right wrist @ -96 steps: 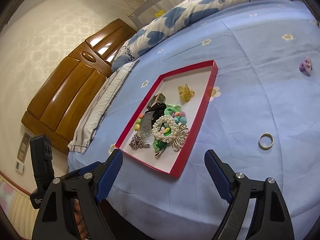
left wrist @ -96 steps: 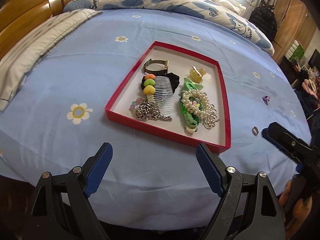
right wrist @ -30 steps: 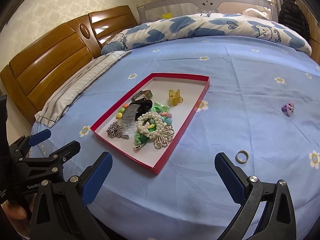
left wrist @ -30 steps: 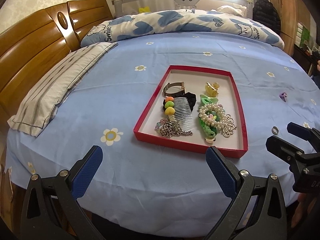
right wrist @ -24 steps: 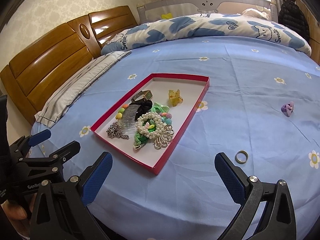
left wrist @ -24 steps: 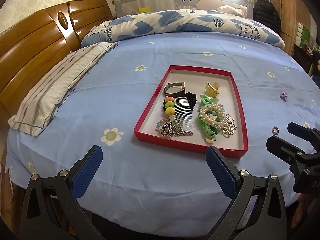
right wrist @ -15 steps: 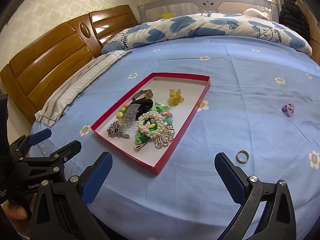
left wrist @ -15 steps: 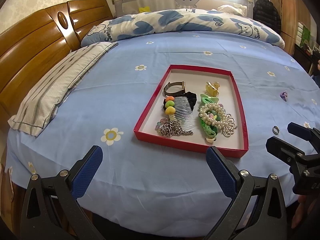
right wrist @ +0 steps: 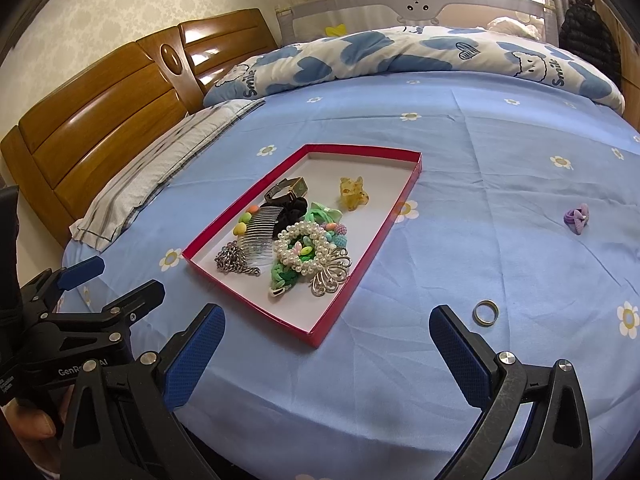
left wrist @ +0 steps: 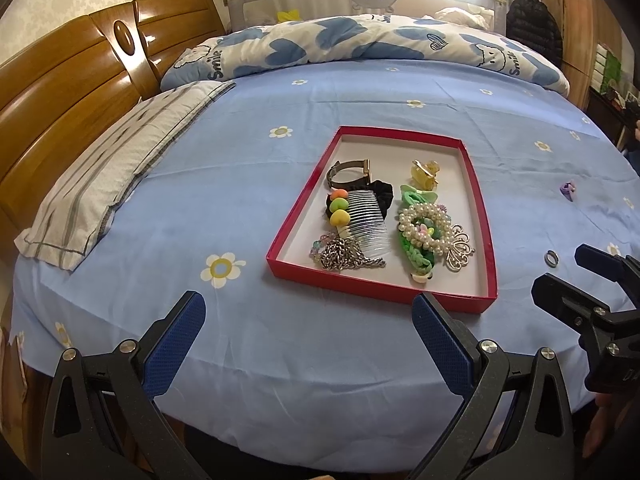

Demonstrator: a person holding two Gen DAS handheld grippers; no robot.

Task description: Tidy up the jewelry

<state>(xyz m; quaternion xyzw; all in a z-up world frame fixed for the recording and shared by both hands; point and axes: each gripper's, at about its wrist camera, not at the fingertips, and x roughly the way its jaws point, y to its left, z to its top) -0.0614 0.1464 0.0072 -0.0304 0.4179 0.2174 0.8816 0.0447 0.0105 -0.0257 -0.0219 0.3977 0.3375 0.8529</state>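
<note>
Left tongs (left wrist: 308, 320) and right tongs (right wrist: 326, 332) both spread wide, empty, low over bed (right wrist: 480, 168); one ring (right wrist: 485, 313) just past right tongs, one red tray (right wrist: 362, 272) of jewelry ahead between both, one purple scrunchie (right wrist: 576, 219) far right

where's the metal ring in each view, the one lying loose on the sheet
Left wrist view: ring at the far right, on the sheet beyond the tray's right rim.
Right wrist view: ring at lower right, just above the right finger.
Shared landmark: the red tray; the ring lies off its right near corner.
</note>
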